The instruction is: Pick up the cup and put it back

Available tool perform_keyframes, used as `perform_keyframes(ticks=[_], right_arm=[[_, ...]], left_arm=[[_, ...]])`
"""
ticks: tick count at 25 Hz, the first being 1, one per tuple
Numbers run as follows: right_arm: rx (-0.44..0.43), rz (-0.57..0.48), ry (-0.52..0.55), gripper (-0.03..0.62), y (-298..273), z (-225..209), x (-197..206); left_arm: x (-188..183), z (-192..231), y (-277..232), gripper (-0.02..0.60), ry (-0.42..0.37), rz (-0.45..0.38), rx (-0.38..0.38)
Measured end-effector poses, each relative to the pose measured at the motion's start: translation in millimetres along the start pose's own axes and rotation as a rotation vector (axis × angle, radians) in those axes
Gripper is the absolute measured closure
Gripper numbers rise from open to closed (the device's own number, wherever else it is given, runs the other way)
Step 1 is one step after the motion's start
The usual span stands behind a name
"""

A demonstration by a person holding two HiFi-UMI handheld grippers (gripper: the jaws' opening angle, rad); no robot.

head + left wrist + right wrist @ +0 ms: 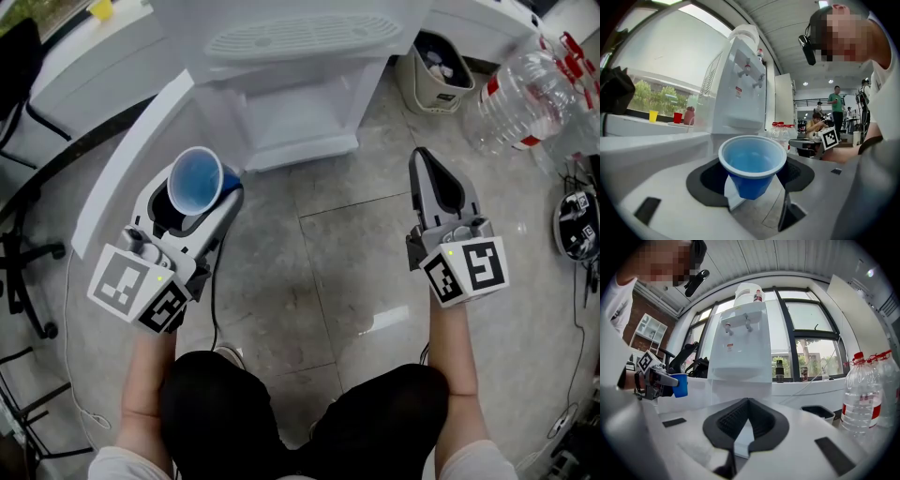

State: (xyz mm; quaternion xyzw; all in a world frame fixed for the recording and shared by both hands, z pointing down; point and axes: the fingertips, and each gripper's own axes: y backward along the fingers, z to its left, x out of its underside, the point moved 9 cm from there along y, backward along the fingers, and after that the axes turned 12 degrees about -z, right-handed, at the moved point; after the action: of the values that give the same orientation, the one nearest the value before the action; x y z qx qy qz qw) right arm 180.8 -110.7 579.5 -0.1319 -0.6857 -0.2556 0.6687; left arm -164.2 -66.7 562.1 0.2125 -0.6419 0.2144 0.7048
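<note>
Blue cup upright, pinched by the left gripper in front of the white water dispenser, above a glossy grey tiled floor. Right gripper, also before the dispenser: jaws pressed together (nothing between). Water bottles and a bin stand to the dispenser's right.

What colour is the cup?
Blue, with a paler blue inside; the cup shows best in the left gripper view.

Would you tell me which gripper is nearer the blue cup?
Left. The left gripper holds the blue cup between its jaws; the right gripper sits apart, off to its right.
</note>
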Motion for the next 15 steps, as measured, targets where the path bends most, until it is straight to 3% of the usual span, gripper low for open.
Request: perform_keyframes(ticks=[15], right_arm=[[-0.049,0.021,0.006,0.574,1,6,4]], left_arm=[[6,-11,-13,0.259,-0.001,-0.017,0.018]])
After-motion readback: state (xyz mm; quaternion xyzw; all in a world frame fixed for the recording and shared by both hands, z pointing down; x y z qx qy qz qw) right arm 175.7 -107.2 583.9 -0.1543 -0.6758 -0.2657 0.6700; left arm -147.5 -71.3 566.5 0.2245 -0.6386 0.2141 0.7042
